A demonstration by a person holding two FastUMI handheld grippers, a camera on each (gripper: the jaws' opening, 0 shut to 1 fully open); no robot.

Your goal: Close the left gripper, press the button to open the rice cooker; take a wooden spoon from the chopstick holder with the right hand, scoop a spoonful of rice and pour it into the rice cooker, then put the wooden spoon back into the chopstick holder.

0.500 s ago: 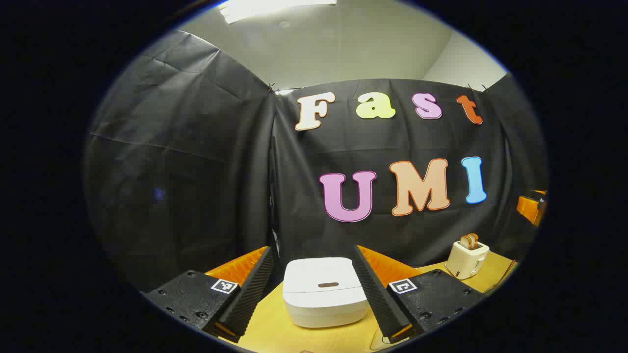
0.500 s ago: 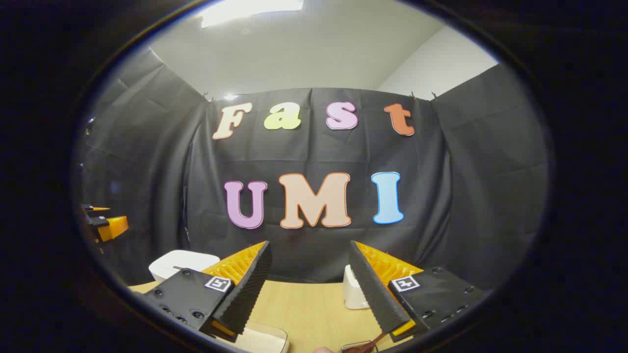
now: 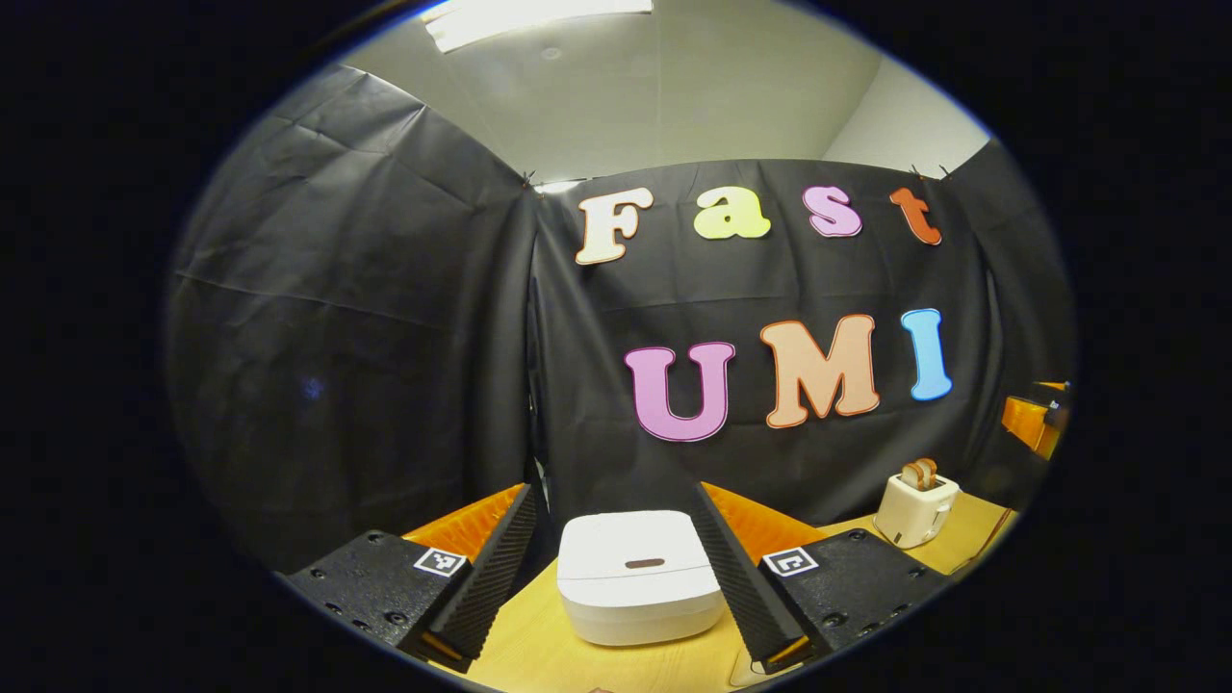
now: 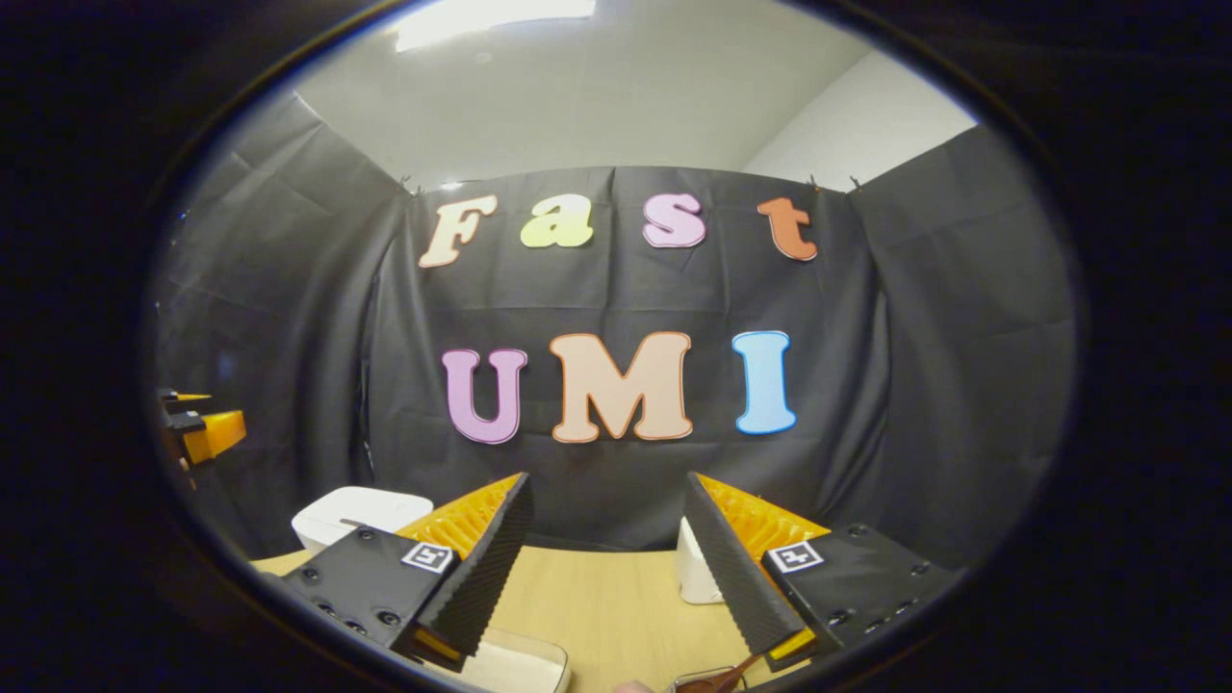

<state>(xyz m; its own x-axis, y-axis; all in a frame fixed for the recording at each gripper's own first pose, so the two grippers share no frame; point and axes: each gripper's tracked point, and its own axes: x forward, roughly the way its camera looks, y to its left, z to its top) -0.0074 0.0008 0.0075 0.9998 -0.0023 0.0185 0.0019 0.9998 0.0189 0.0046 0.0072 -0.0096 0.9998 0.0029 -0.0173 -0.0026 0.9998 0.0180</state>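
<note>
Black cloth hangs behind a pale wooden surface (image 3: 539, 645), and your two tools sit low over its near edge, both aimed level at that wall.

Your left tool (image 3: 616, 577) is released, its fingers spread wide with nothing between them. They frame the rice cooker (image 3: 637, 576), which stands on the surface just ahead. It is a white, rounded box with its lid down and a small dark oblong button (image 3: 644, 562) on the front of the lid. To the right of it, well apart, stands a cream toaster (image 3: 914, 510) with bread in its slots. At the far right edge of this view you can see your other tool.

Your right tool (image 4: 608, 577) is also released and holds nothing. In the right gripper view the rice cooker (image 4: 358, 510) lies off to the left, partly hidden behind the left finger, and the toaster (image 4: 695, 573) peeks out beside the right finger. Your left tool (image 4: 207, 433) shows at the far left there. At the bottom edge lie a pale shallow container (image 4: 515, 666) and a brown wooden spoon (image 4: 727, 674); you cannot tell what the spoon rests in.
</note>
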